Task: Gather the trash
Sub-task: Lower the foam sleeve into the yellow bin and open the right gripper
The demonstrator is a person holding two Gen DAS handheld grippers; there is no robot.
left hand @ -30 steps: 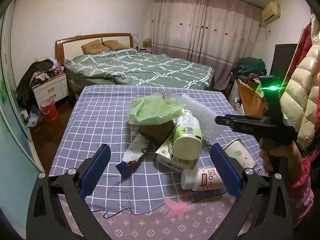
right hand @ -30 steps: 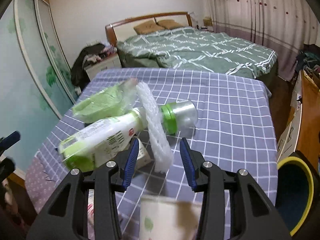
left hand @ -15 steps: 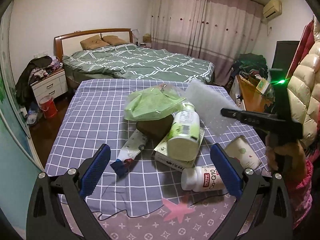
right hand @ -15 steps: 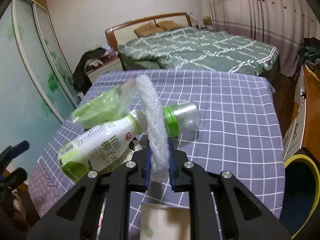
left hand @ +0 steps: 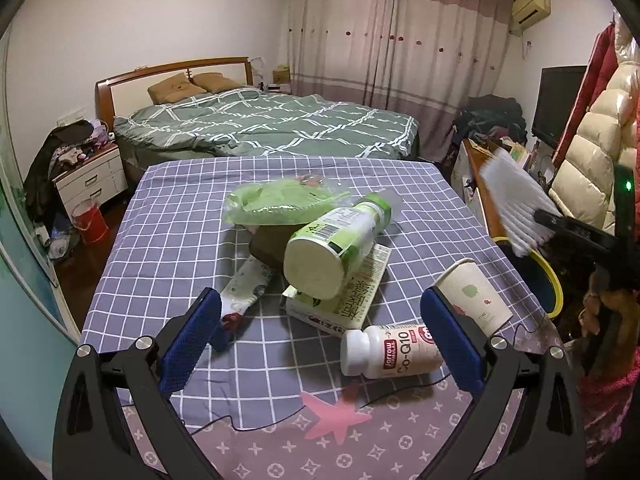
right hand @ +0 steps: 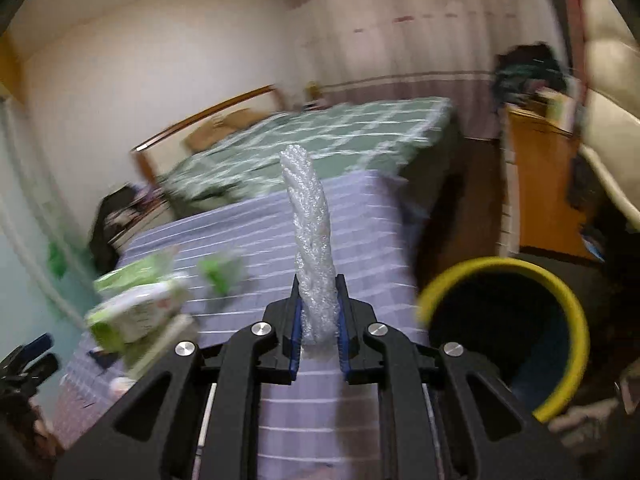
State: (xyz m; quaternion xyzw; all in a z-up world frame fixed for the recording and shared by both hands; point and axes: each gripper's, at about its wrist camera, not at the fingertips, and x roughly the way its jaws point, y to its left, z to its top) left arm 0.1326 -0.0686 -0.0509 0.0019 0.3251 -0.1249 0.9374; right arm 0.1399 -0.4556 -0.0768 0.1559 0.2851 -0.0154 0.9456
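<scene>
Here the right gripper (right hand: pixel 318 320) is clamped on a strip of white bubble wrap (right hand: pixel 310 236), its blue pads pressing both sides; the jaws have just been closing on it. The wrap sticks up and forward from the gripper, off the table (left hand: pixel 168 240), and in the left wrist view it shows as a blurred white sheet past the table's right edge, above a yellow-rimmed bin (right hand: pixel 560 292) that stands on the floor beside the table. The left gripper (left hand: pixel 320 340) hangs wide open over the near end of the table, with nothing between its pads. On the checked cloth lie the rest of the litter: a green plastic bag (left hand: pixel 276 204), a green-and-white bottle (left hand: pixel 332 248) resting on a flat carton (left hand: pixel 344 300), a white pill bottle (left hand: pixel 392 350) on its side, a tipped paper cup (left hand: pixel 476 296) and a small wrapper (left hand: pixel 246 292).
</scene>
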